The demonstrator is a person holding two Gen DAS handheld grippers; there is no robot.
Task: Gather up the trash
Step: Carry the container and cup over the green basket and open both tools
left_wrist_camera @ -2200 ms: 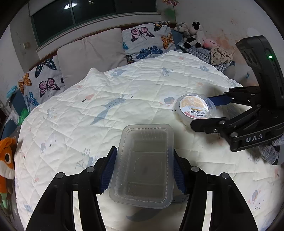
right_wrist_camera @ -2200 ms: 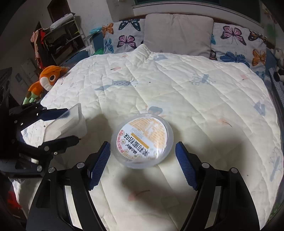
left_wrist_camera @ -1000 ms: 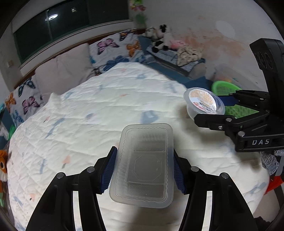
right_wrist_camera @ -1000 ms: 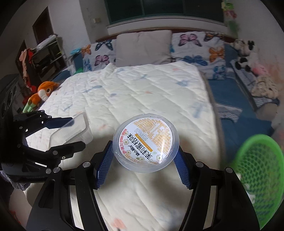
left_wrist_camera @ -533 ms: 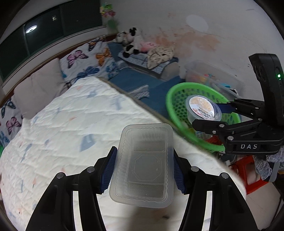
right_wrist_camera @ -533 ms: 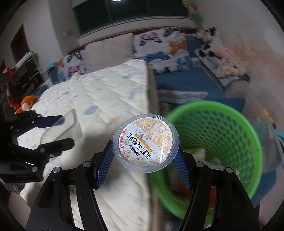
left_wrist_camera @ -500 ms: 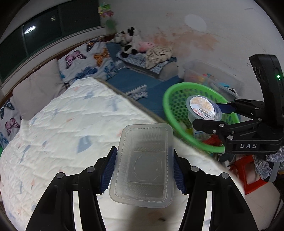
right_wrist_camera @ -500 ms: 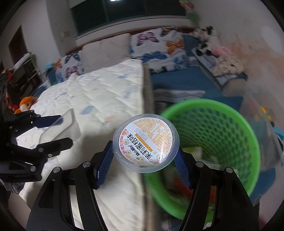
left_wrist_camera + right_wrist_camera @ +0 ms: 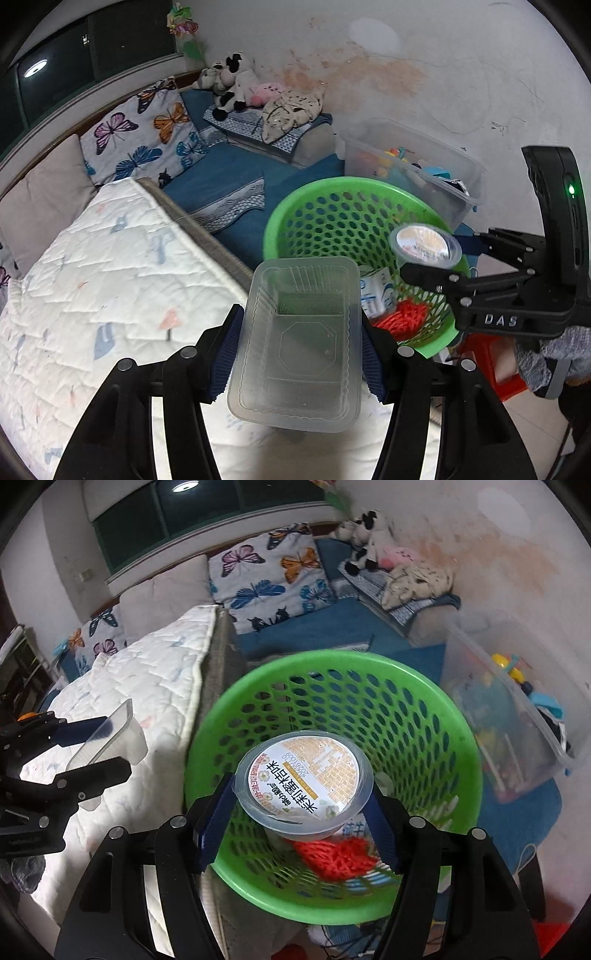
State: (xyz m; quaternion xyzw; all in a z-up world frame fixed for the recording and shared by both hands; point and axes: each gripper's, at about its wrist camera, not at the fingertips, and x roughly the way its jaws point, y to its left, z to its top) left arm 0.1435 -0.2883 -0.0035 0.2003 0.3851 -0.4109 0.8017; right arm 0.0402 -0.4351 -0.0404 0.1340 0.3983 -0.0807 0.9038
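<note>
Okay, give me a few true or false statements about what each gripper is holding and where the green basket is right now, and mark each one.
1. The right gripper is shut on a round lidded cup. True.
2. The cup hangs over the green basket. True.
3. The left gripper is open and holds nothing. False: it grips a clear rectangular container.
4. The basket holds nothing. False: red netting lies inside.
5. The basket sits on the bed. False: beside it.

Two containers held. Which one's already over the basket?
The round sealed cup in the right gripper: it hangs over the green basket. The clear rectangular tray in the left gripper is back over the bed edge.
</note>
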